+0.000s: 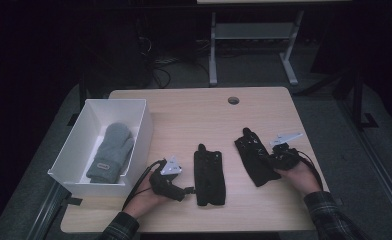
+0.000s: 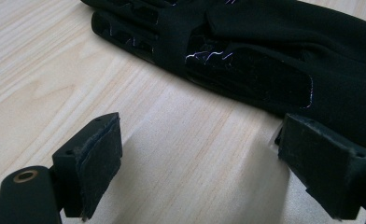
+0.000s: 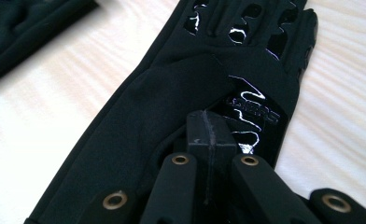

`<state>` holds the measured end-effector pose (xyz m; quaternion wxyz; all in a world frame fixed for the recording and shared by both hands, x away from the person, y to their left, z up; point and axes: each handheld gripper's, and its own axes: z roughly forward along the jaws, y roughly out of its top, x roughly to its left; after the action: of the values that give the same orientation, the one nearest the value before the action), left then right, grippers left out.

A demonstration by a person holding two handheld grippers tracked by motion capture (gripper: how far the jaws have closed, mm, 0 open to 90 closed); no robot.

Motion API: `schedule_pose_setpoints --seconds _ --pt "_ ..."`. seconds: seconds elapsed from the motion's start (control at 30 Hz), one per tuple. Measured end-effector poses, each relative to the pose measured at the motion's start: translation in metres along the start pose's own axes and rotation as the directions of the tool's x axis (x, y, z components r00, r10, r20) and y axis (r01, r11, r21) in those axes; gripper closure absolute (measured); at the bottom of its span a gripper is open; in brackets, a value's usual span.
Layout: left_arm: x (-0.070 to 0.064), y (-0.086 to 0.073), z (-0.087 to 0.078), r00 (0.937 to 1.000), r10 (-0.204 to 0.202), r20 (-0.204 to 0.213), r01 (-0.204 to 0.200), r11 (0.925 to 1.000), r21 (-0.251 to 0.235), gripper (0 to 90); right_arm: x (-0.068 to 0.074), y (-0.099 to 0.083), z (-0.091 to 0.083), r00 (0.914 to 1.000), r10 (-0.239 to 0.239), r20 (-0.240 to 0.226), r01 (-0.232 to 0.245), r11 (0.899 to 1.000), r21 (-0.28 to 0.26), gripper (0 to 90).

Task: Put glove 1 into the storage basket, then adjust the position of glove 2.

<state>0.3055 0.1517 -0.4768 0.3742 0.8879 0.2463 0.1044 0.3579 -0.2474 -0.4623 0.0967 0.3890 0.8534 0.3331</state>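
Two black gloves lie on the wooden table (image 1: 194,120). The middle glove (image 1: 209,175) (image 2: 265,56) lies lengthwise, and my left gripper (image 1: 188,190) (image 2: 200,163) stands open just left of its cuff end, with bare wood between the jaws. The right glove (image 1: 254,159) (image 3: 162,102) lies slanted, with glossy print on its fingers and back. My right gripper (image 1: 275,159) (image 3: 209,135) is shut, its tips resting on this glove's back; I cannot tell whether fabric is pinched. A corner of the middle glove (image 3: 22,28) appears in the right gripper view.
A white open box (image 1: 116,101) stands at the table's left edge with a grey mitten (image 1: 111,150) inside. A round cable hole (image 1: 233,100) sits near the far edge. Desk legs and cables stand on the dark floor beyond the table.
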Motion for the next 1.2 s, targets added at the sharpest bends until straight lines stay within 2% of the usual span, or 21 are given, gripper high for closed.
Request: schedule_pose_setpoints --seconds 0.27,0.67,0.83,1.0,1.1,1.2 --pt "0.0 0.0 0.0 1.0 0.0 0.0 0.0 1.0 0.0 12.9 0.019 -0.002 0.0 0.9976 -0.055 -0.042 0.055 0.998 0.01 90.0" --pt "0.0 0.0 0.0 1.0 -0.001 0.0 0.001 1.0 -0.003 12.9 0.041 -0.002 -0.001 0.9902 -0.101 -0.096 0.104 0.994 0.027 90.0" --pt "0.0 0.0 0.0 1.0 0.0 -0.001 0.0 1.0 -0.004 12.9 0.043 -0.002 -0.002 0.9878 -0.121 -0.097 0.123 0.992 0.012 90.0" --pt "0.0 0.0 0.0 1.0 -0.001 -0.001 0.001 1.0 -0.005 12.9 0.038 -0.005 -0.013 0.9917 -0.099 -0.082 0.098 0.995 -0.013 90.0" --pt "0.0 0.0 0.0 1.0 -0.001 -0.001 0.001 1.0 -0.005 12.9 0.036 -0.013 -0.017 0.9917 -0.099 -0.081 0.099 0.995 -0.006 90.0" --pt "0.0 0.0 0.0 1.0 0.0 -0.001 0.0 1.0 -0.004 12.9 0.037 -0.021 -0.019 0.9917 -0.099 -0.082 0.101 0.995 0.024 90.0"
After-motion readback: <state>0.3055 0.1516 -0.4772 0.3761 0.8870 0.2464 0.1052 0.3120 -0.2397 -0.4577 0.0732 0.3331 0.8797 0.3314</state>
